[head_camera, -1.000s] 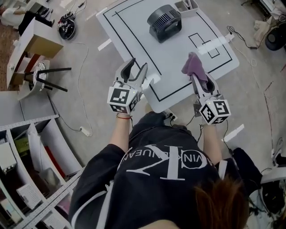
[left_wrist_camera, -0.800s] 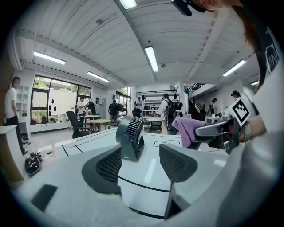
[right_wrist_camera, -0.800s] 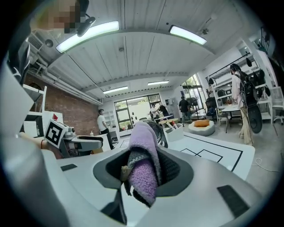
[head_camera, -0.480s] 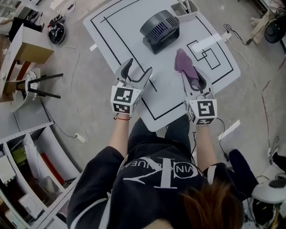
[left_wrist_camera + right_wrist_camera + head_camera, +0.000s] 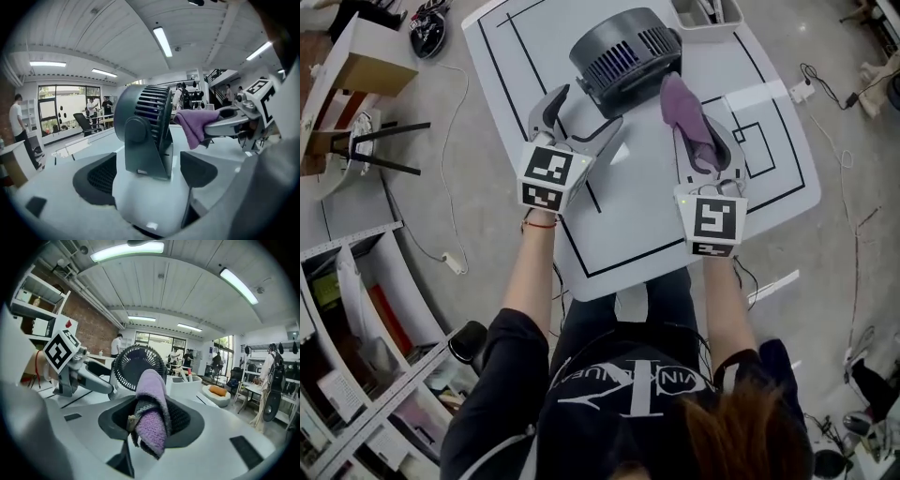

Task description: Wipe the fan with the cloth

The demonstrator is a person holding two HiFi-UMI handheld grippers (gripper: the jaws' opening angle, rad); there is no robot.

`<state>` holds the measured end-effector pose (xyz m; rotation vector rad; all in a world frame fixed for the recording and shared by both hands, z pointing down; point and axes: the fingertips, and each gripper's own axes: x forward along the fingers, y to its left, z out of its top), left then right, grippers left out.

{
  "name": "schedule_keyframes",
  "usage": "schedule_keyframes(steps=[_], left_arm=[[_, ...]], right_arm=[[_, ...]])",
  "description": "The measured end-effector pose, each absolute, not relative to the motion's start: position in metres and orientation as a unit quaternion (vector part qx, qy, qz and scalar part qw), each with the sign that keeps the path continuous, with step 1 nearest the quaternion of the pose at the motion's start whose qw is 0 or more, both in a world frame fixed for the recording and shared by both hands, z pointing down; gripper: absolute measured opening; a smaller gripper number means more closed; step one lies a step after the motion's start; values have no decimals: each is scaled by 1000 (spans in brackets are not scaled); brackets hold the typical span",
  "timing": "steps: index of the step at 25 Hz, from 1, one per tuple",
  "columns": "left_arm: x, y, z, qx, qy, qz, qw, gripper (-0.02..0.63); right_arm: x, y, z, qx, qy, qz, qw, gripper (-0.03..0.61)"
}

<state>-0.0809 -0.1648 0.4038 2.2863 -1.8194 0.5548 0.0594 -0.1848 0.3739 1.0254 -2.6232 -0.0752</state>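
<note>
A dark grey fan stands at the far middle of the white table. My left gripper is at the fan's near left side, and its jaws are opening wide. In the left gripper view the fan's stand rises just beyond the gap, with neither pad touching it. My right gripper is shut on a purple cloth, whose free end reaches to the fan's right side. In the right gripper view the cloth is bunched between the jaws, with the fan grille and the left gripper behind it.
A white bin sits on the table's far edge, right of the fan. Black lines and a white tape strip mark the table. A stool, shelves and floor cables lie to the left. A power strip lies right.
Both grippers have moved forward over the table up to the fan. The left jaws have spread wider. The cloth stays in the right gripper.
</note>
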Motion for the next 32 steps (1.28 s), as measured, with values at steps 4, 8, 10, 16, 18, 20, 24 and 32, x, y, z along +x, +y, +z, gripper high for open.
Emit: schedule_keyframes(steps=[4, 8, 10, 16, 18, 20, 24, 32], left_arm=[[-82, -177, 414, 786, -580, 202, 64, 419], [-84, -184, 408, 795, -575, 187, 46, 314], [-84, -184, 407, 801, -569, 179, 51, 310], [-84, -183, 408, 804, -567, 172, 57, 302], [-83, -183, 408, 806, -564, 170, 56, 301], [-84, -183, 408, 806, -564, 170, 57, 301], [-84, -183, 408, 807, -562, 173, 56, 299], [-83, -183, 408, 809, -559, 172, 57, 299]], right_arm=[[41, -190, 392, 323, -922, -59, 207, 150], [50, -185, 357, 358, -923, -109, 95, 146], [53, -182, 333, 369, -921, -119, 26, 146], [36, -198, 332, 378, -918, -116, 10, 146], [40, -208, 339, 397, -914, -82, 20, 144], [40, -218, 346, 411, -910, -48, 26, 144], [33, -233, 363, 424, -905, 8, 46, 144], [18, -246, 390, 410, -903, 73, 105, 140]])
